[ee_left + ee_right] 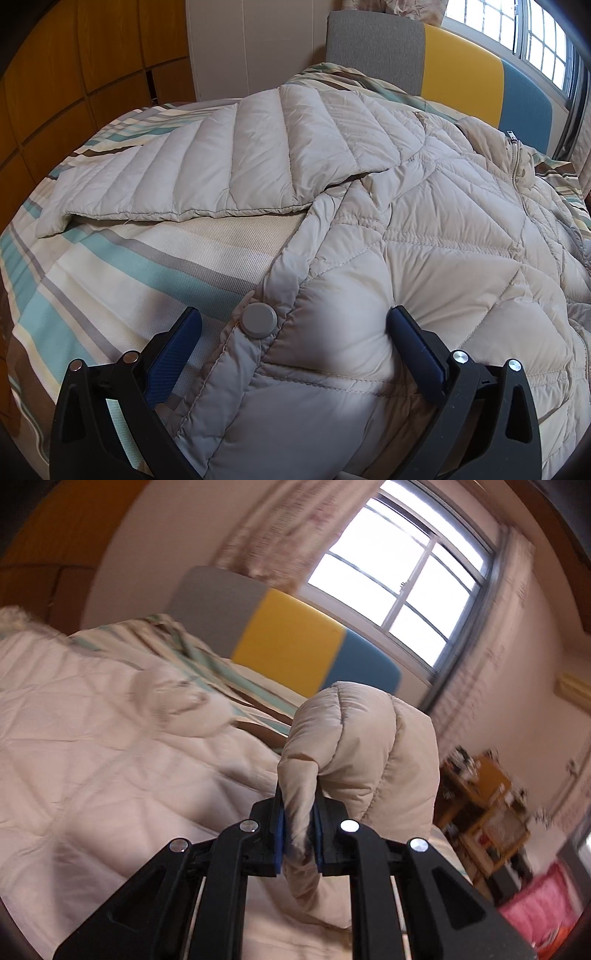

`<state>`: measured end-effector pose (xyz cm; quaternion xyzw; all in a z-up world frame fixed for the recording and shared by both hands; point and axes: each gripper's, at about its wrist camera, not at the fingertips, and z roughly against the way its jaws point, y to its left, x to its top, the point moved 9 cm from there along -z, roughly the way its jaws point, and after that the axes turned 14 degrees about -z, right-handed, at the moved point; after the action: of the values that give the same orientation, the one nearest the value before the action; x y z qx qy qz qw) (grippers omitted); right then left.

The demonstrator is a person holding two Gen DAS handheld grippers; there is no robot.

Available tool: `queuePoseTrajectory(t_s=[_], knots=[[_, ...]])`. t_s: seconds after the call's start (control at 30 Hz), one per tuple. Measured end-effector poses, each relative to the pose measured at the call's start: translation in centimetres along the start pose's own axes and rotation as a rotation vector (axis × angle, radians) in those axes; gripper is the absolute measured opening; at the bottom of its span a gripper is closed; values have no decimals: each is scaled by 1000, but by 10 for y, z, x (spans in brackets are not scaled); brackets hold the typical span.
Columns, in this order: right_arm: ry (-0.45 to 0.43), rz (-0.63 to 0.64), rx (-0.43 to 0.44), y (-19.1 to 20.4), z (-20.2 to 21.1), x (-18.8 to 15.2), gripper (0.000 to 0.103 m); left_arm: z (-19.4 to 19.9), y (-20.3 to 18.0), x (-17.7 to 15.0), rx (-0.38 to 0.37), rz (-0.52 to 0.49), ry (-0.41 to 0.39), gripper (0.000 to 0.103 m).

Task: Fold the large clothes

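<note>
A beige quilted down jacket [424, 229] lies spread on the striped bed cover [110, 266], front up, zip at the right. Its left sleeve [207, 166] lies stretched out to the left. My left gripper [295, 325] is open, its jaws standing on either side of the jacket's lower left edge beside a grey snap button [259, 319]. In the right wrist view my right gripper [298, 823] is shut on the jacket's other sleeve [362, 746] and holds it lifted above the jacket body [110, 757].
A headboard in grey, yellow and blue panels [458, 70] stands at the back below a window [402, 579]. Wooden cupboards [74, 81] are on the left. A wooden shelf with clutter [487, 805] and pink fabric [546, 908] lie right of the bed.
</note>
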<state>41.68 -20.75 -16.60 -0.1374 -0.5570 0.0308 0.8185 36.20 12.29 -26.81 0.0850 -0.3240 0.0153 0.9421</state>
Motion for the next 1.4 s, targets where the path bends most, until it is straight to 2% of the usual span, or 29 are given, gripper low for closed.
queuePoseTrajectory(t_s=[0.1,0.3,0.5,0.57,0.63,0.7,0.8,0.87,0.93,1.03,1.13,1.23,1.4], knots=[[-19,138,70,57,5,-3,11,0,0,0,1,-1,0,100],[-6,271,168,134,1,-10,11,0,1,0,1,0,-1,100],[51,339,190,174,-20,-33,12,0,1,0,2,-1,-2,100],[79,341,192,179,-27,-40,13,0,0,-1,3,-1,-2,100],[103,367,212,187,-37,-52,20,0,0,0,3,0,-3,100],[89,437,200,196,-40,-64,20,-1,0,1,4,-1,-3,100],[32,513,152,197,-39,-66,20,0,0,-1,4,0,-4,100],[33,507,152,195,-41,-65,24,0,-1,0,3,0,-4,100],[43,485,154,190,-43,-63,37,0,0,-1,4,-1,-5,100],[13,452,184,181,-36,-52,51,0,-1,-1,5,-1,-5,100],[-28,396,244,172,-14,-40,59,0,-1,0,2,2,-6,100],[-48,315,295,160,10,-32,59,1,0,-1,2,2,-5,100],[6,180,324,126,22,-30,59,9,-5,4,71,-60,19,100]])
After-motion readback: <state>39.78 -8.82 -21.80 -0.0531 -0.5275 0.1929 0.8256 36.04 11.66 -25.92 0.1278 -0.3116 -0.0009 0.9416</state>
